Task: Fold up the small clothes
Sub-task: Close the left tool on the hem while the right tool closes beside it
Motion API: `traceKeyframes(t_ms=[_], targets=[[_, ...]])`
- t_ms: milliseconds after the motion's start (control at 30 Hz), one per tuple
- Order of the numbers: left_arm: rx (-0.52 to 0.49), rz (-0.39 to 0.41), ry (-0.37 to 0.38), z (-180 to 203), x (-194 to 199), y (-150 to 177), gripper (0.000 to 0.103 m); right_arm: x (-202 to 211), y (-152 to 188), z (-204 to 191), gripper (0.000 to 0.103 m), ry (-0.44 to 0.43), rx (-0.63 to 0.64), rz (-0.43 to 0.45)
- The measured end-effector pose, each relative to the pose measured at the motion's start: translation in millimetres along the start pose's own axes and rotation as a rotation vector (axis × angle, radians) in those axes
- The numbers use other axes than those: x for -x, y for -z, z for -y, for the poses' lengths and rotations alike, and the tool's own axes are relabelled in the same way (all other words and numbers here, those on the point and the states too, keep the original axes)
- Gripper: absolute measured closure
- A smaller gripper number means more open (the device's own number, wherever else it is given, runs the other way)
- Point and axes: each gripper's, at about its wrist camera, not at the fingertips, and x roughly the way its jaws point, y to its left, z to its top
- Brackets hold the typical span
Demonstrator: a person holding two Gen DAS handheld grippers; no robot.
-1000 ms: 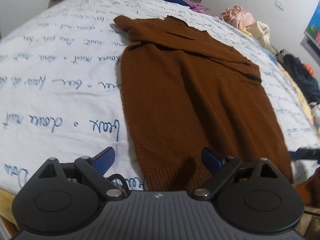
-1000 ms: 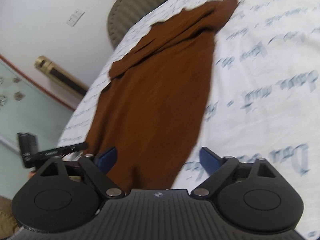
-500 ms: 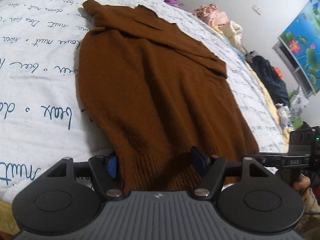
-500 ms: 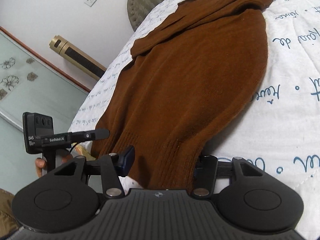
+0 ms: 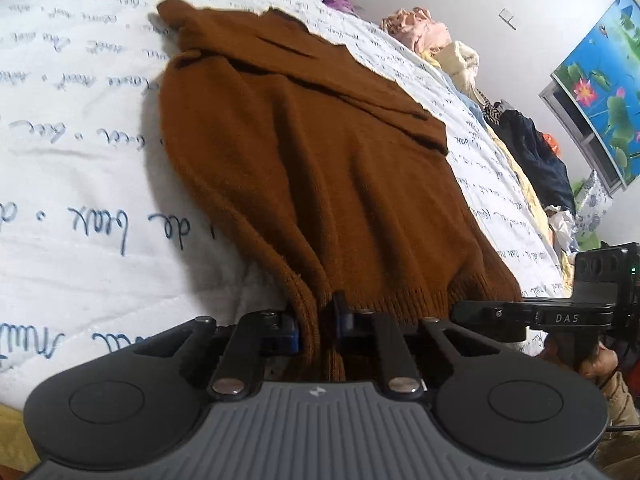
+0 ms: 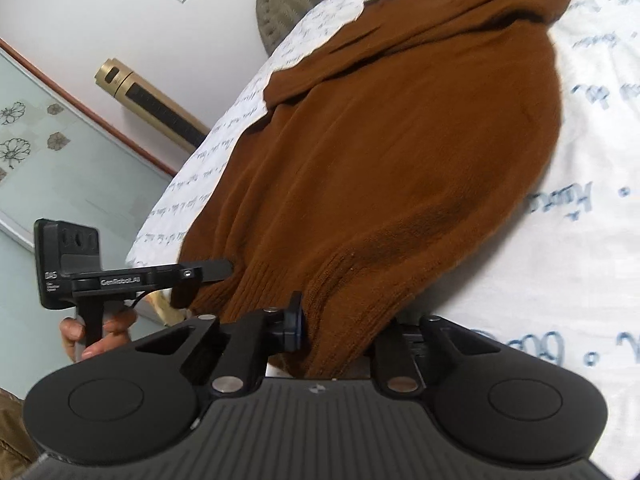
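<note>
Gripping the brown sweater (image 5: 320,168) hem at the bed's (image 5: 80,200) near edge, left gripper (image 5: 316,330) and right gripper (image 6: 340,332) had just closed on it; lifting both corners evenly would keep the fold square.

In the left wrist view, the hem of the brown sweater (image 5: 320,184) drops behind your left gripper (image 5: 316,328), so the pinched part is partly hidden. The handwriting printed on the bed sheet (image 5: 80,184) is too smeared to read. The pile of clothes (image 5: 440,44) along the far edge blurs together, and the picture's edge cuts off the flower picture (image 5: 600,80). In the right wrist view, the right finger of your right gripper (image 6: 340,336) is covered by knit. Your left hand (image 6: 100,332) shows only fingers behind the device's handle.
</note>
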Motion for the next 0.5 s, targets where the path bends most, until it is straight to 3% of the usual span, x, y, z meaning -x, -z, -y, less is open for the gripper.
traceKeyframes(t_ms=[267,500], targets=[[-0.134,0.133,-0.079,33.6,28.7,-15.5,0.091,20.0,-22.8,-22.8,0.085,0.026,0.108,0.116],[-0.14,0.199,-0.106,41.0,29.6,-44.5,0.091,29.8,-55.5,-37.0,0.085,0.054,0.174,0.204]])
